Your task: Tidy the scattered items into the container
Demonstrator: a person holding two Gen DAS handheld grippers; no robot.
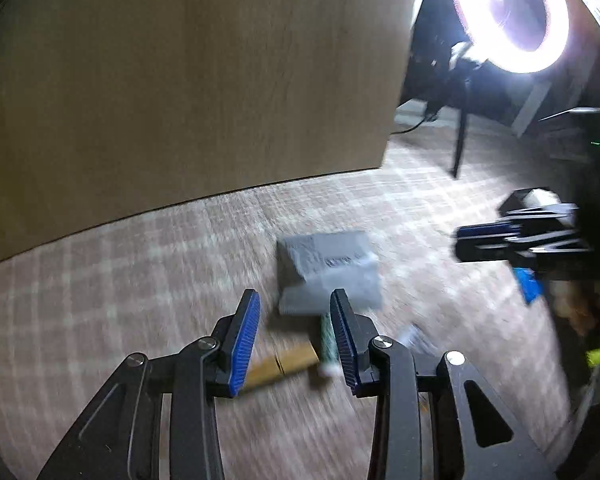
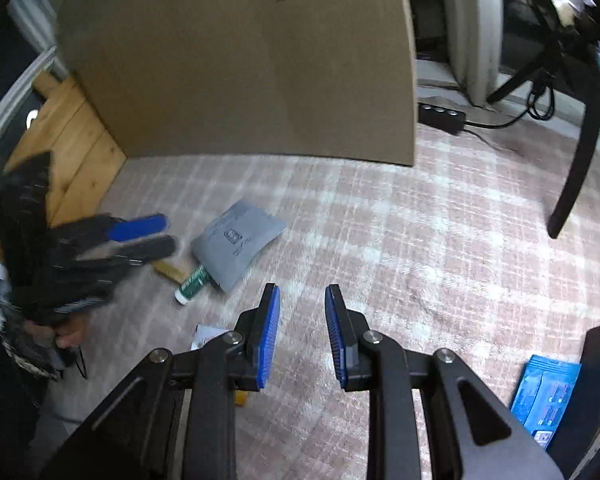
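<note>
Grey pouch [image 2: 238, 249] lies flat on the carpet [image 2: 420, 240], mid-left of the right-wrist frame: soft, matte, rectangular w/ rounded, puffy edges and small dark print on top. In the left-wrist view the pouch [image 1: 332, 272] sits centre, just above the fingertips, smeared by motion blur. Tucked against its lower left corner is a small tube [image 2: 193, 282], green patterned body w/ white cap, cylindrical. Next to that, a tan flat block [image 2: 171, 270], looks like wood or card (can't tell which). Blue glossy packet [image 2: 548, 394] at lower right, by a dark edge. A white card [image 2: 206, 336] peeks out at bottom centre-left, partly hidden behind a finger.

Carpet is pinkish w/ a pale plaid grid, short nap. A wide board [image 2: 240, 60], smooth light wood grain, stands upright behind. Ring light [image 1: 512, 16] glares upper right in the left-wrist view.

Left gripper [image 1: 296, 336]: black linkage, ribbed blue pads, jaws parted, nothing clasped; block and tube lie on the carpet beyond the gap. Right gripper [image 2: 302, 332]: same build, jaws parted, gripping nothing, bare carpet between.
</note>
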